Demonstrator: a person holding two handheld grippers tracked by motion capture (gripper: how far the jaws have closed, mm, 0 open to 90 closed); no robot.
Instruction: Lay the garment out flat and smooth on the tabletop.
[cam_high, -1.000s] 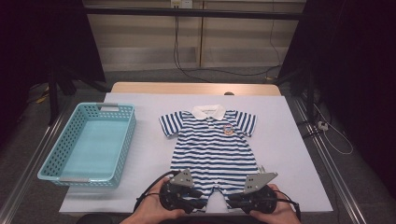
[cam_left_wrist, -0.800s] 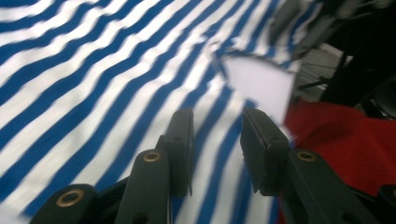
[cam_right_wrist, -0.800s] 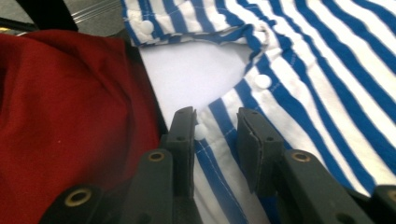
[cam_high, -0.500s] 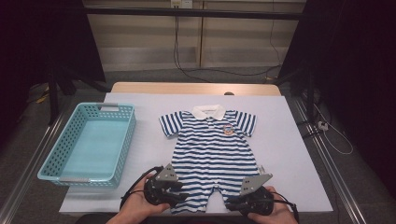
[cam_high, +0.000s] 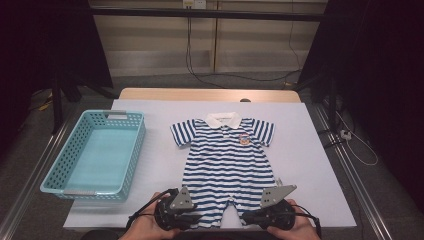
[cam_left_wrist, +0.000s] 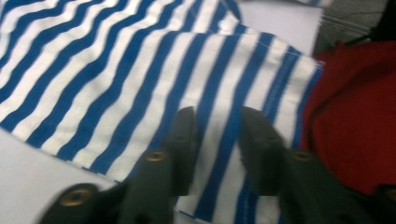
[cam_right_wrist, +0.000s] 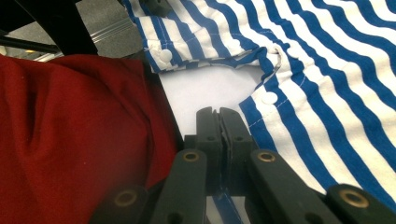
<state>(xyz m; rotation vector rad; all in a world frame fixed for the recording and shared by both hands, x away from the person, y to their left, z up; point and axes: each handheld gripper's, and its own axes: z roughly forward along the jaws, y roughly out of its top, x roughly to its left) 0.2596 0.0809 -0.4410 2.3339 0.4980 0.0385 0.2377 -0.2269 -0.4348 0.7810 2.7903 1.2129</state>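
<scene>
We see a table (cam_high: 310, 165) covered with a white sheet, and on it the striped baby romper (cam_high: 227, 165) lies flat, face up, with its white collar (cam_high: 223, 119) on the far side and its two short legs toward us. To the left of it, well apart, stands a light blue plastic basket (cam_high: 131, 150).

We judge that the step in hand is the grasping of the two leg hems, as a start of folding or lifting the romper.

The left gripper (cam_high: 192, 220) is at the romper's left leg. In the left gripper view its jaws have just been closing, with the striped cloth (cam_left_wrist: 219, 135) between them, but a gap remains and the pads do not press yet.

The right gripper (cam_high: 250, 218) is at the right leg. In the right gripper view its jaws are clenched together at the edge of the hem (cam_right_wrist: 261, 126), near a white snap button (cam_right_wrist: 269, 97); a little cloth seems to come out below them, so we think it is grasping the hem.

Before any lifting, the next move calls for the left jaws to finish closing on the cloth. Then both hands should rise together, so the romper does not twist.
</scene>
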